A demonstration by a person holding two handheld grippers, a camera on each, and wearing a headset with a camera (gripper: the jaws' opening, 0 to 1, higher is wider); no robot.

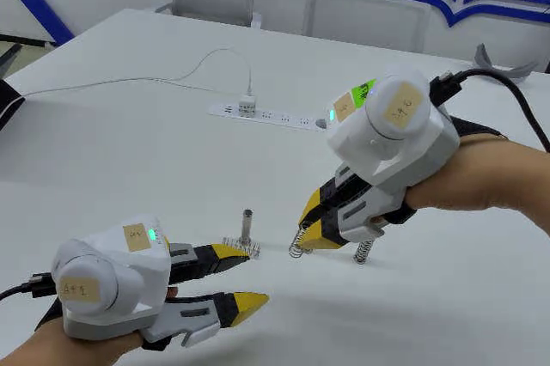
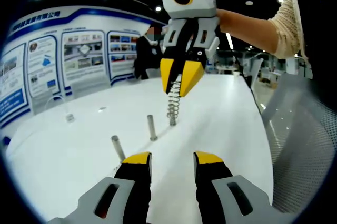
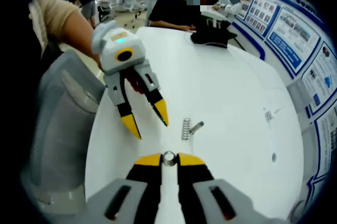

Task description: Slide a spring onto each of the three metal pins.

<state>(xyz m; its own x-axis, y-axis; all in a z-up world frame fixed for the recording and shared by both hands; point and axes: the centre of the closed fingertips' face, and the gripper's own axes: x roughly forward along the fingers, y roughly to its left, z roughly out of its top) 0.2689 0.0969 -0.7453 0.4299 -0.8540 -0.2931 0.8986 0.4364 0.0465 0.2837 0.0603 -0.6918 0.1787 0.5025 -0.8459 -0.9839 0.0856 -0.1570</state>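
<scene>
My right gripper (image 1: pixel 311 230) is shut on a spring (image 1: pixel 298 242), which hangs from its yellow tips down to the table. In the left gripper view that spring (image 2: pixel 173 103) stands nearly upright below the right gripper (image 2: pixel 180 84). Its round end (image 3: pixel 168 158) shows between my right gripper's own tips (image 3: pixel 169 160). A bare metal pin (image 1: pixel 247 226) stands upright left of it, and a loose spring (image 1: pixel 241 247) lies at its foot. Another spring (image 1: pixel 364 251) stands tilted under the right gripper. My left gripper (image 1: pixel 245 278) is open and empty, near the loose spring. Two bare pins (image 2: pixel 151 128) (image 2: pixel 118 148) appear ahead of its tips (image 2: pixel 172 160).
A white power strip (image 1: pixel 266 114) with a plugged-in cable (image 1: pixel 155 81) lies further back on the white table (image 1: pixel 129 160). Chairs stand beyond the table's far edge. People sit at the far end in the right gripper view.
</scene>
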